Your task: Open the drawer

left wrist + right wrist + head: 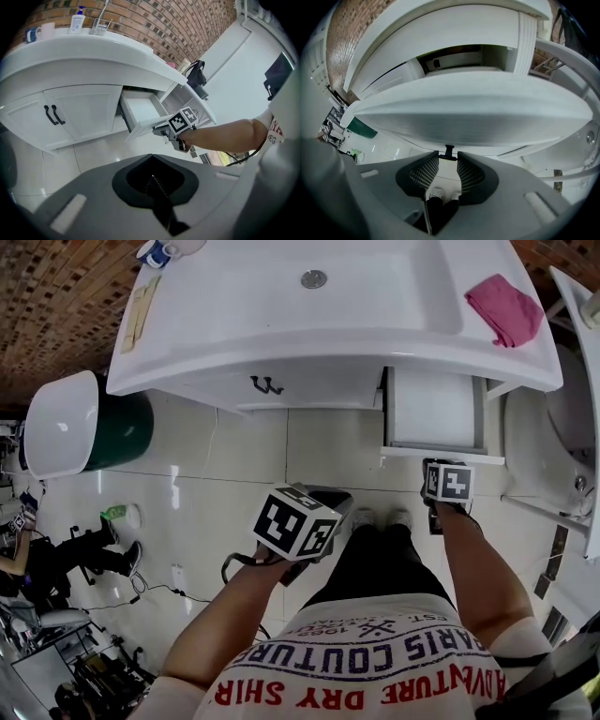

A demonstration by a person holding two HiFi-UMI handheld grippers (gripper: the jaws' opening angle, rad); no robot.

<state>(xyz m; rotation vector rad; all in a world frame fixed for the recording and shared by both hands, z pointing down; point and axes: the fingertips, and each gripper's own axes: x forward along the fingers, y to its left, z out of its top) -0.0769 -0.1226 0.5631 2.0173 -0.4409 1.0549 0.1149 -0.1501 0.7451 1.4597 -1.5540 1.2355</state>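
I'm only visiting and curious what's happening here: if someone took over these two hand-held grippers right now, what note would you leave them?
Left gripper: jaws together, empty, held over the floor, away from the vanity.
Right gripper: jaws closed on the small dark handle on the drawer front.
Drawer: at the vanity's right side, already pulled partway out; the part of its inside that shows is bare.
Left to do: probably pull further if it should open wider, then let go of the handle.
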